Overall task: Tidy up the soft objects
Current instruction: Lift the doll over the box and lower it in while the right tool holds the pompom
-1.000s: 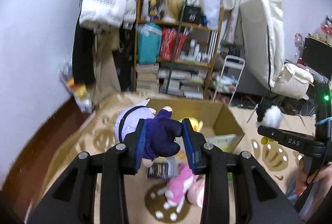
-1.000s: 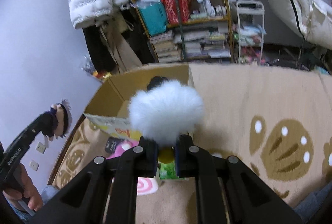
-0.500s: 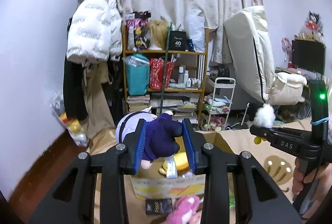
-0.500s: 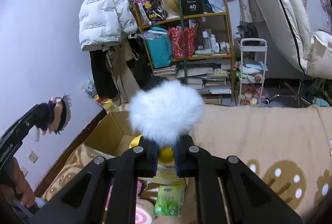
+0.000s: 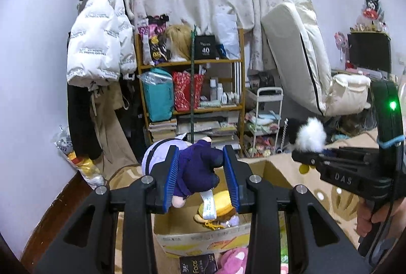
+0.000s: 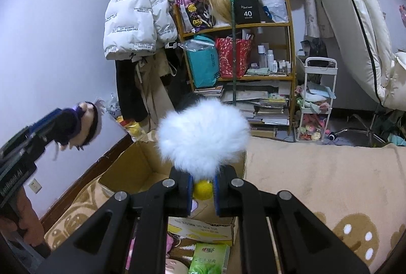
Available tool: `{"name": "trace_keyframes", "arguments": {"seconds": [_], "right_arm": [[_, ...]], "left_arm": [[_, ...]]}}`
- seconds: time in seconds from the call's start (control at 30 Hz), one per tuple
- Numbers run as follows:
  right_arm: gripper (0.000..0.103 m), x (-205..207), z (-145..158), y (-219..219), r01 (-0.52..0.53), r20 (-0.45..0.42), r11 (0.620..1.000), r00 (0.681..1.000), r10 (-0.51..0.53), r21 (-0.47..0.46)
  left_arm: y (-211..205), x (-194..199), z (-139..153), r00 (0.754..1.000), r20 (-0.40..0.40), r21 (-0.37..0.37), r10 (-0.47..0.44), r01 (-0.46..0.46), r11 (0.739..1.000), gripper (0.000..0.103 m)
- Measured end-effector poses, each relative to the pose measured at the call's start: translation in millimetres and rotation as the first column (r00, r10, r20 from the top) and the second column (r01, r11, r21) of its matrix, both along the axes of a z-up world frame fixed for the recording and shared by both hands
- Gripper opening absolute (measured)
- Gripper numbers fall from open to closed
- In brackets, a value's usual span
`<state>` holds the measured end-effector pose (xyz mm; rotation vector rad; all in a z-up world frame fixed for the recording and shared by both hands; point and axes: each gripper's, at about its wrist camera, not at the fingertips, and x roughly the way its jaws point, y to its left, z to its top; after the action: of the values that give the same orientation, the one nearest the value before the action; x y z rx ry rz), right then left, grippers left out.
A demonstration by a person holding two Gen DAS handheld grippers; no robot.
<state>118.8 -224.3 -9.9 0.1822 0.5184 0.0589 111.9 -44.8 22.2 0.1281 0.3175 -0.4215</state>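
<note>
One wooden shelf unit [image 5: 190,96] stands against the curtained back wall, with one white puffer jacket [image 5: 99,45] hanging beside it. One beige patterned carpet [image 6: 330,185] covers the floor. One open cardboard box [image 5: 203,236] sits on it, holding one yellow plush [image 5: 220,208] that the fingers partly hide. Two grippers hang above the box. The left gripper [image 5: 201,177] pinches one purple-clad plush doll [image 5: 195,172] between its blue pads; the doll's pale-haired head [image 5: 154,154] points away. The right gripper [image 6: 203,189] pinches one white fluffy pom-pom toy [image 6: 203,137] by its base, a yellow ball [image 6: 202,189] showing between the fingers. One pink plush [image 5: 233,258] and one green packet [image 6: 209,258] lie before the box, both cut off at the lower edge.
</note>
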Motion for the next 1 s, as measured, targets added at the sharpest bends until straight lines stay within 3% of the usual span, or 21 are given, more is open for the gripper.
{"name": "trace_keyframes", "arguments": {"seconds": [0.3,0.73,1.0], "right_arm": [[0.013,9,-18,-6,-0.02,-0.042,0.998,0.999,0.022,0.062],[0.014,21,-29,-2,-0.055,-0.089,0.996,0.994,0.061,0.072],[0.015,22,-37,-1,-0.066,-0.124,0.995,0.989,0.075,0.077]], "left_arm": [[-7,10,-19,0.998,-0.061,0.021,-0.003,0.004,1.0,0.034],[-7,28,-43,0.985,-0.171,0.008,-0.007,0.008,1.0,0.034],[-23,28,-57,0.979,-0.205,0.116,0.003,0.021,0.993,0.036]]}}
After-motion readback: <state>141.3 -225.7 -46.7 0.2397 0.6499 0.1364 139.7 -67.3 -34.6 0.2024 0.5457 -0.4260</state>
